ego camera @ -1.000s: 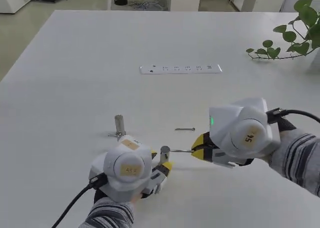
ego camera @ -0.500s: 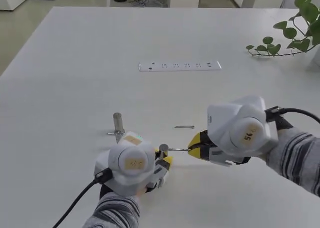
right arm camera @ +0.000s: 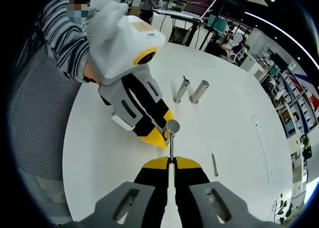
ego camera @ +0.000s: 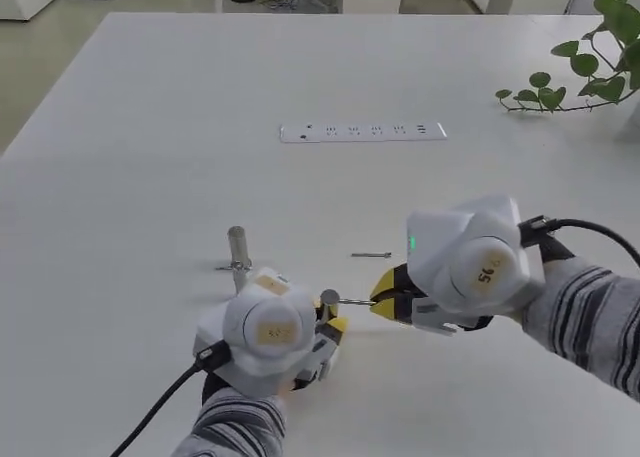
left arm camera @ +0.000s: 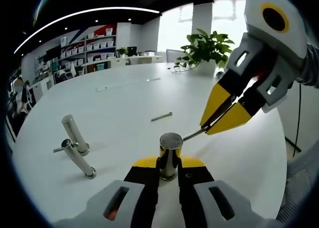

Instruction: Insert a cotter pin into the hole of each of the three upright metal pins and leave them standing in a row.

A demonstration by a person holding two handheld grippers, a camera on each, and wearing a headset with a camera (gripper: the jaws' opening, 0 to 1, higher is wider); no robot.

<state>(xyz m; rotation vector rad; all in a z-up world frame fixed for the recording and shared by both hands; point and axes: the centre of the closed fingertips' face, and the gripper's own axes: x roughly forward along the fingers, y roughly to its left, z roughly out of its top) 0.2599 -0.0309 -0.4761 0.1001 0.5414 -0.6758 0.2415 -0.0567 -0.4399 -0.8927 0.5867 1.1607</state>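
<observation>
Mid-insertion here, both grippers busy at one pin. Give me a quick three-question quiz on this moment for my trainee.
1. True or false: the left gripper is shut on an upright metal pin.
2. What does the right gripper hold? A) a cotter pin, its tip at the pin's head. B) a screwdriver. C) nothing.
3. Fill in: a loose cotter pin lies on the ___, beyond the grippers.
Key: 1 true; 2 A; 3 table.
</observation>
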